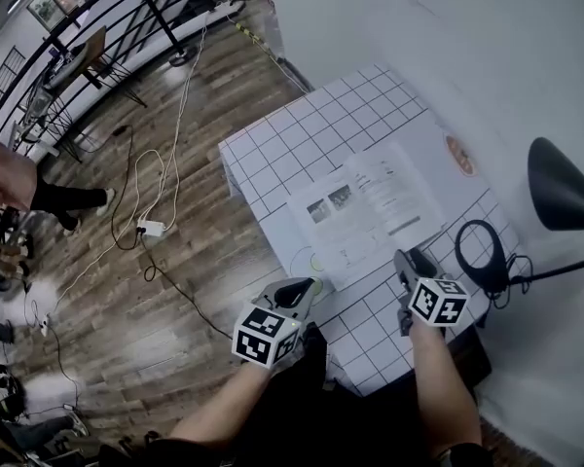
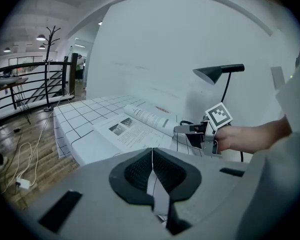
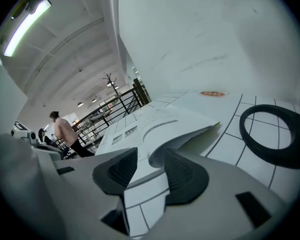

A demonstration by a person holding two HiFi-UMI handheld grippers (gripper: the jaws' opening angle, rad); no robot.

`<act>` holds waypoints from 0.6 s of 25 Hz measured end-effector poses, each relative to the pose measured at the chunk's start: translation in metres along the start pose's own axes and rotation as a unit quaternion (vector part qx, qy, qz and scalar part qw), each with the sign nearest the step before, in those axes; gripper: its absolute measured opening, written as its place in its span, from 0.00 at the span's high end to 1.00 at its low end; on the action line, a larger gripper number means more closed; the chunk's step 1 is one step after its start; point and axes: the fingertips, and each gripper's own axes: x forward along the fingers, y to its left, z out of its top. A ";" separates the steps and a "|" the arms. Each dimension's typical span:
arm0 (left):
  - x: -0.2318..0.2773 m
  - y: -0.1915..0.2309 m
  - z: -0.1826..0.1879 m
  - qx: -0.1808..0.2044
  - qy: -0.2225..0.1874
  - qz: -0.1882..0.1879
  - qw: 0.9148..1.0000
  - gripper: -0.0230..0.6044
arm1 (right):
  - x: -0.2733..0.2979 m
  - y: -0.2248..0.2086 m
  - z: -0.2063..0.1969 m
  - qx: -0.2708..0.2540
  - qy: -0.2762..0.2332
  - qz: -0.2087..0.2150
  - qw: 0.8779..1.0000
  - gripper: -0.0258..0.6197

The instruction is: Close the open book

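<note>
An open book (image 1: 365,207) lies flat on the table with the white checked cloth (image 1: 302,134), pages up. My right gripper (image 1: 414,261) is at the book's near right corner, open. In the right gripper view its jaws (image 3: 150,166) stand apart with only cloth between them, and the book's (image 3: 155,124) right page curls up off the cloth just ahead. My left gripper (image 1: 307,288) hovers at the table's front edge, near the book's left corner. Its pads (image 2: 152,156) meet with nothing held. The left gripper view shows the book (image 2: 135,126) and the right gripper (image 2: 190,129) beyond.
A black cable loop (image 1: 482,256) lies right of the book, beside a black desk lamp (image 1: 560,188). An orange oval mark (image 1: 459,156) sits near the wall. Cables trail over the wooden floor (image 1: 156,227) on the left. A person in pink (image 3: 65,131) stands far off.
</note>
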 end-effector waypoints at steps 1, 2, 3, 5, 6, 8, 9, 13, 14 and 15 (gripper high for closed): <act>0.000 0.000 0.000 0.001 0.000 -0.001 1.000 0.94 | 0.001 0.002 0.004 -0.002 -0.003 0.001 1.000 0.70; 0.000 0.000 0.001 0.001 0.000 -0.001 1.000 0.94 | 0.002 0.004 0.006 -0.004 -0.005 0.004 1.000 0.73; 0.000 0.000 0.001 0.001 0.000 0.000 1.000 0.94 | 0.002 0.006 0.008 -0.005 -0.006 0.006 1.000 0.76; -0.001 0.000 0.002 0.001 0.000 0.001 1.000 0.94 | 0.003 0.011 0.007 -0.007 -0.003 0.012 1.000 0.83; -0.001 0.000 0.002 0.002 -0.001 0.001 1.000 0.94 | 0.003 0.014 0.004 -0.010 -0.001 0.016 1.000 0.86; -0.003 0.000 0.003 0.002 -0.003 0.002 1.000 0.94 | 0.004 0.021 -0.002 -0.018 0.007 0.023 1.000 0.90; -0.004 0.001 0.004 0.002 -0.004 0.003 1.000 0.94 | 0.004 0.024 -0.006 -0.021 0.011 0.026 0.999 0.91; -0.009 0.004 -0.001 -0.002 -0.006 0.008 1.000 0.94 | 0.008 0.034 -0.019 -0.029 0.024 0.028 0.999 0.91; -0.010 0.005 -0.002 -0.004 -0.006 0.010 1.000 0.94 | 0.009 0.036 -0.022 -0.032 0.026 0.029 0.999 0.91; -0.012 0.006 -0.005 -0.006 -0.005 0.012 1.000 0.94 | 0.009 0.039 -0.023 -0.034 0.028 0.032 0.998 0.91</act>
